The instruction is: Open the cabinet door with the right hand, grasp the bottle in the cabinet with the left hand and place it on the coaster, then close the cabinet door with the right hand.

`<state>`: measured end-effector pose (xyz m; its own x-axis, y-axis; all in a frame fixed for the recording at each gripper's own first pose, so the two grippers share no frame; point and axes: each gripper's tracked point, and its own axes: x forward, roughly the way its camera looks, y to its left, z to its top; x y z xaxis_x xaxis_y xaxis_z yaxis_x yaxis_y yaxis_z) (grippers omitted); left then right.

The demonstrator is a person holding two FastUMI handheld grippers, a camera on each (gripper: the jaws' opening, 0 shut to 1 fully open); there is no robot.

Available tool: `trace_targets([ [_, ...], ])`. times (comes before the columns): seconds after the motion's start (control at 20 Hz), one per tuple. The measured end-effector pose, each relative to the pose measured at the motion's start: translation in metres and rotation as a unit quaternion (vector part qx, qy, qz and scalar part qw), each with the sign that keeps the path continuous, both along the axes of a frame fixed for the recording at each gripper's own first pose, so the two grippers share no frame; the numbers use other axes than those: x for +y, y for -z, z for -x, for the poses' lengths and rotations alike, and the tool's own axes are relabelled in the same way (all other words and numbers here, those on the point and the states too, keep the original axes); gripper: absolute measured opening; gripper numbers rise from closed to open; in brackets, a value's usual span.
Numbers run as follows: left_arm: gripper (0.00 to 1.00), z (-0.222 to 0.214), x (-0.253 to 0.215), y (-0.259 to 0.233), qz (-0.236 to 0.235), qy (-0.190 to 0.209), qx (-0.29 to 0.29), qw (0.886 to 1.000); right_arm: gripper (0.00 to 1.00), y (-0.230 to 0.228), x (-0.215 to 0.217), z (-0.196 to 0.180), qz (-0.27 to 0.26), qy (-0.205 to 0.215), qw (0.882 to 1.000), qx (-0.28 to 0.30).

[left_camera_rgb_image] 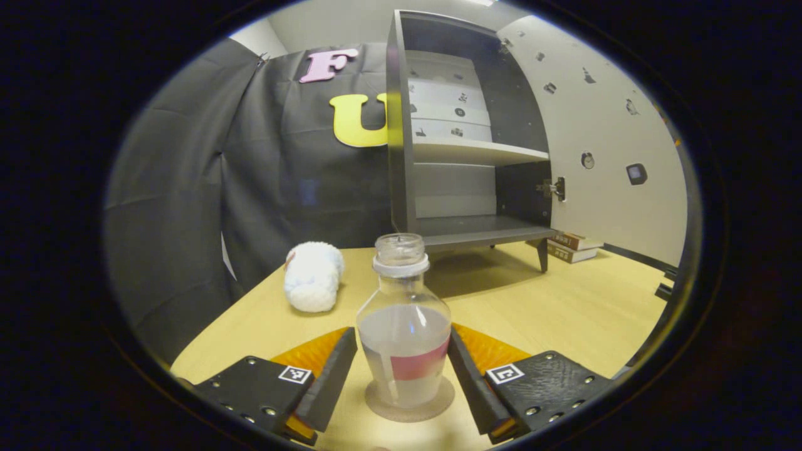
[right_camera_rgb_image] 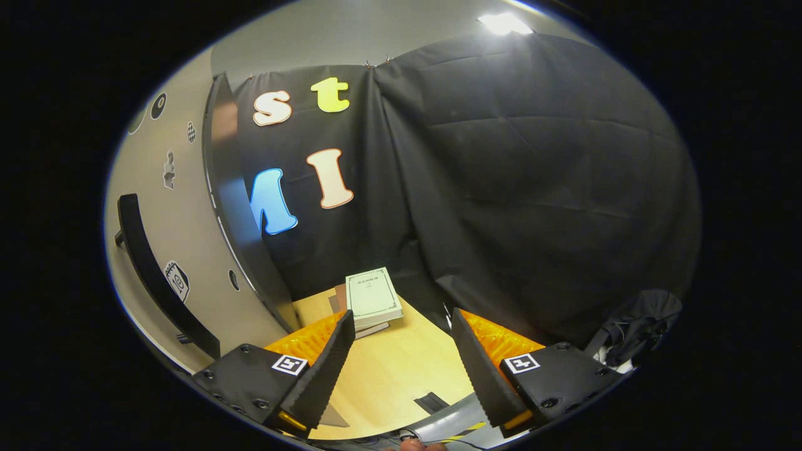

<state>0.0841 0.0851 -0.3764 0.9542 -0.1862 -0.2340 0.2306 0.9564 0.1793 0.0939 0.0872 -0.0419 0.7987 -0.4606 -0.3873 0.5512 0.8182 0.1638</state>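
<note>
In the left gripper view, the clear glass bottle [left_camera_rgb_image: 404, 326] with a pink band stands upright on the round brown coaster [left_camera_rgb_image: 410, 404] on the pale wooden bench [left_camera_rgb_image: 564, 313], between the spread fingers of the left hand-held gripper [left_camera_rgb_image: 402, 376], which flank it; contact is unclear. Behind it, toward the bench's far edge, the dark grey cabinet [left_camera_rgb_image: 463, 150] stands with its white door [left_camera_rgb_image: 601, 144] open. In the right gripper view, the right hand-held gripper [right_camera_rgb_image: 398, 363] is open and empty beside the door's black handle [right_camera_rgb_image: 156, 275].

Wooden table [left_camera_rgb_image: 564, 313] bears coaster [left_camera_rgb_image: 438, 406], bottle [left_camera_rgb_image: 404, 332], fluffy toy [left_camera_rgb_image: 312, 275], cabinet [left_camera_rgb_image: 401, 125], books [right_camera_rgb_image: 373, 297].
</note>
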Motion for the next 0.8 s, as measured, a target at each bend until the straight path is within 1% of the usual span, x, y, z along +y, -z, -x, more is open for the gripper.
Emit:
trace_targets([
  [0.1,0.84,0.003,-0.001,-0.015,0.0,0.003,-0.01,1.0,0.98,0.0,0.004,-0.001,-0.014,0.009,1.0,-0.007],
  [0.2,0.84,0.009,-0.007,-0.033,0.005,0.007,-0.019,1.0,0.98,0.002,0.002,0.002,-0.005,0.012,1.0,-0.004],
  [0.35,0.84,0.014,-0.013,-0.068,0.013,0.008,-0.041,0.999,0.98,0.005,-0.003,0.008,0.014,0.002,1.0,0.001],
  [0.5,0.85,0.027,-0.012,-0.11,0.017,0.002,-0.065,0.998,0.98,0.005,0.0,0.006,0.018,-0.009,1.0,-0.002],
  [0.55,0.86,0.032,-0.011,-0.123,0.017,-0.004,-0.075,0.997,0.98,0.003,-0.001,0.004,0.026,-0.015,1.0,-0.004],
  [0.65,0.83,0.043,-0.006,-0.158,0.022,-0.015,-0.095,0.995,0.98,-0.002,-0.007,0.0,0.06,-0.032,0.998,-0.011],
  [0.7,0.85,0.047,-0.006,-0.172,0.027,-0.02,-0.1,0.994,0.98,-0.005,-0.012,-0.004,0.078,-0.042,0.996,-0.014],
  [0.8,0.84,0.056,-0.008,-0.197,0.032,-0.028,-0.104,0.994,0.98,-0.009,-0.017,-0.011,0.1,-0.061,0.993,-0.023],
])
